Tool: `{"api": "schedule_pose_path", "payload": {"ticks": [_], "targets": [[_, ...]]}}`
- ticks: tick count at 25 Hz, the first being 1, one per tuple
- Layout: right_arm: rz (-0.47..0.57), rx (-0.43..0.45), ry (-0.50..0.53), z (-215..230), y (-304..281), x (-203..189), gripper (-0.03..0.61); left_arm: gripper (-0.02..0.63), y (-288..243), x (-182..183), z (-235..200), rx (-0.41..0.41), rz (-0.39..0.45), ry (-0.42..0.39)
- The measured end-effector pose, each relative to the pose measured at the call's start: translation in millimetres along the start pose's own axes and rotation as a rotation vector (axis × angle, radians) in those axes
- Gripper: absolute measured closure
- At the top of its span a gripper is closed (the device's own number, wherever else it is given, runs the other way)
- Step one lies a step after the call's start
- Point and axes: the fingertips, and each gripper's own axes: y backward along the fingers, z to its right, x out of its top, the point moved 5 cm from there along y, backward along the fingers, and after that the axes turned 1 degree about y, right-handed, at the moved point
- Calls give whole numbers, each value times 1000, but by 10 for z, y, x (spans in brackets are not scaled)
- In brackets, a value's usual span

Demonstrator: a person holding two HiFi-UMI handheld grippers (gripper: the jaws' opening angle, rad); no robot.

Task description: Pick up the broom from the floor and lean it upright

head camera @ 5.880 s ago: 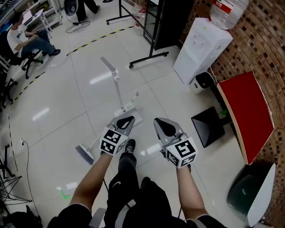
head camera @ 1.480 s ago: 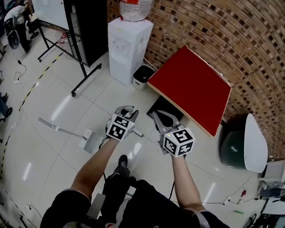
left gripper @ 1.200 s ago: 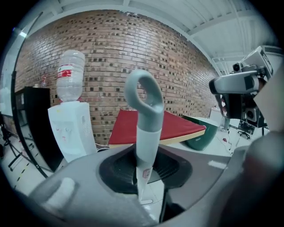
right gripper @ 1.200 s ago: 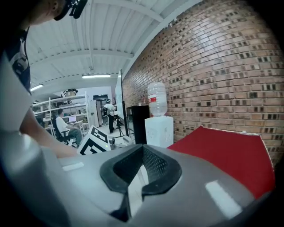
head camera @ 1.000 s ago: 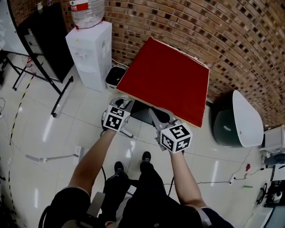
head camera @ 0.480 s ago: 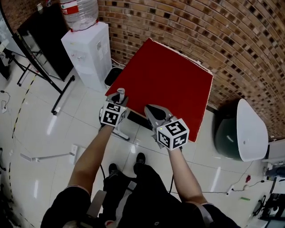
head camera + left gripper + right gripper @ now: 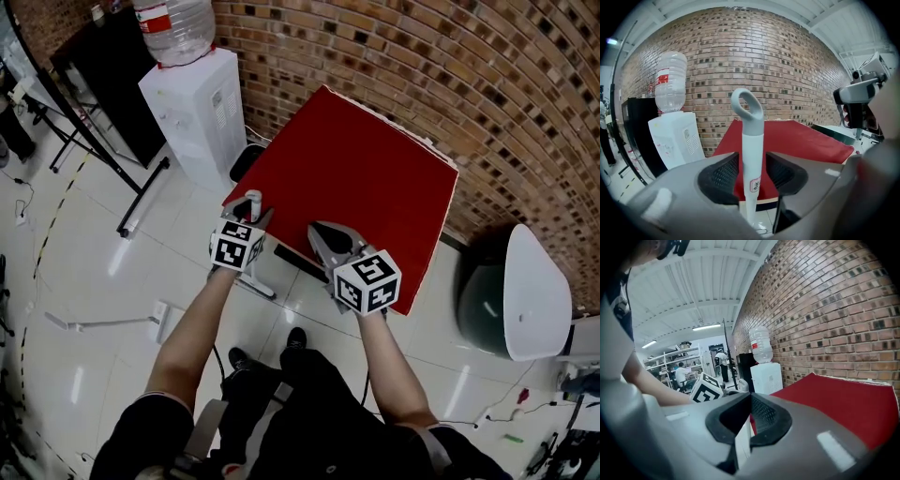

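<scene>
The broom stands upright, its grey-white handle [image 7: 752, 159] ending in a ring at the top [image 7: 253, 198]. Its pale head [image 7: 256, 287] rests on the tiles in front of the slanted red board [image 7: 361, 183]. My left gripper [image 7: 251, 210] has the handle between its jaws just below the ring. Those jaws have just been opening, and thin gaps show between each dark pad [image 7: 721, 176] and the handle. I cannot tell whether the handle touches the board. Just to the right, my right gripper [image 7: 319, 232] is shut with nothing in it, and it is off the broom.
A brick wall [image 7: 441, 75] runs behind the red board. A white water dispenser [image 7: 192, 112] stands at the left, with a black stand [image 7: 141, 192] beside it. A long-handled dustpan [image 7: 161, 319] lies on the floor at the left. A green bin with a white lid [image 7: 516, 300] stands at the right.
Both grippers and the upright broom have come up to the near edge of the red board. The dustpan still lies on the tiles at the left.
</scene>
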Motion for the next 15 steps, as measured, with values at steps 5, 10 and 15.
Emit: {"api": "schedule_pose_path", "payload": {"ticks": [5, 10, 15], "targets": [[21, 31, -13, -99, -99, 113, 572, 417, 325, 35, -27, -3, 20, 24], [100, 32, -35, -277, -70, 291, 572, 420, 840, 195, 1, -39, 87, 54], [163, 24, -47, -501, -31, 413, 577, 433, 1424, 350, 83, -71, 201, 129]]}}
